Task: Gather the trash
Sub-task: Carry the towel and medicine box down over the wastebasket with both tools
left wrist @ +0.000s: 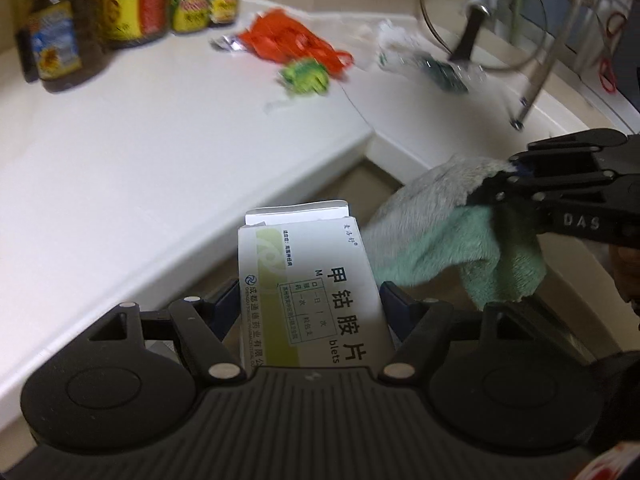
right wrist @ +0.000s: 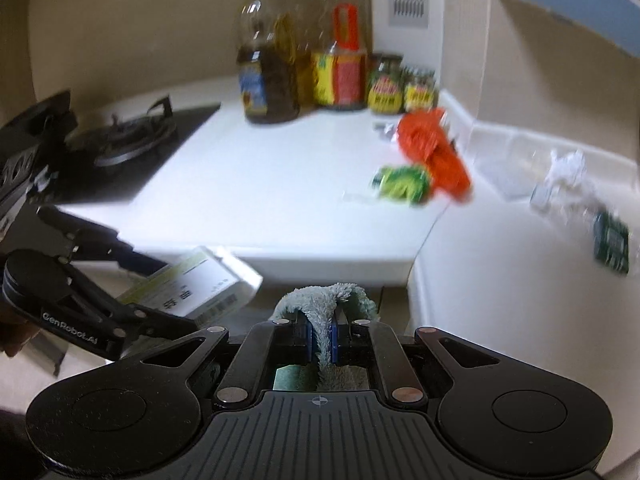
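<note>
My left gripper [left wrist: 308,294] is shut on a white and green medicine box [left wrist: 308,280], held in the air off the front edge of the white counter [left wrist: 140,152]. From the right wrist view the box [right wrist: 196,284] sits between the left gripper's [right wrist: 168,292] fingers. The right gripper [right wrist: 322,336] is shut on a green-grey cloth [right wrist: 320,296], and it hangs to the right of the box [left wrist: 432,236]. On the counter lie an orange plastic bag [left wrist: 288,40], a green wrapper [left wrist: 304,76], crumpled clear plastic [left wrist: 396,46] and a dark green packet [left wrist: 444,72].
Oil bottles [right wrist: 268,80] and sauce jars [right wrist: 384,88] stand at the back of the counter. A gas hob [right wrist: 128,140] is at the left. A glass pot lid [left wrist: 480,12] leans in a rack at the right. The counter forms an inner corner [left wrist: 372,136].
</note>
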Available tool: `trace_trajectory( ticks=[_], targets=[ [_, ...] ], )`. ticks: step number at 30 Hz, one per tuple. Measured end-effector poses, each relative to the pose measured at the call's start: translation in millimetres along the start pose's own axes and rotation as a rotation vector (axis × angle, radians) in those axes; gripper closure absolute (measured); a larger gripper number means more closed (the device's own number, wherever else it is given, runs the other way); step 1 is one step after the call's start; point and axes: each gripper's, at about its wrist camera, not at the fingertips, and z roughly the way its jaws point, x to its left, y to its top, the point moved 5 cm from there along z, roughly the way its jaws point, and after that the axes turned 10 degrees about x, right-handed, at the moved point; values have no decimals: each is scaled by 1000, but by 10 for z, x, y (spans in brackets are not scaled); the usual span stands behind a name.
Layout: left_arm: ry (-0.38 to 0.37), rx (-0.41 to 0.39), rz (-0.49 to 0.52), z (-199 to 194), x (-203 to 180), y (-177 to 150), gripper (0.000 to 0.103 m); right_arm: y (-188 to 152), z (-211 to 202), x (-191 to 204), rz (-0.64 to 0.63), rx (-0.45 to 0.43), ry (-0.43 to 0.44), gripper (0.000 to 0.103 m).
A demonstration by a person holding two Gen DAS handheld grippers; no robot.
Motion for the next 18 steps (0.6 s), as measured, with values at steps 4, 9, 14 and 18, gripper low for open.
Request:
trace_trajectory(
  ticks=[4,9,14,18],
  targets=[
    [-15,50,-8,210,-4,-123,31,-188,184,77,-23,63,-14,94],
    [3,115,-22,492,41,-252,31,-377,431,115,-49,116,-32,94],
    [22,157,-31,730,67,-289,31,-460,599,130,-52,139,-40,95],
    [41,178,-10,866,53,-314,31,-502,753,123,-53,163,-50,94]
  ],
)
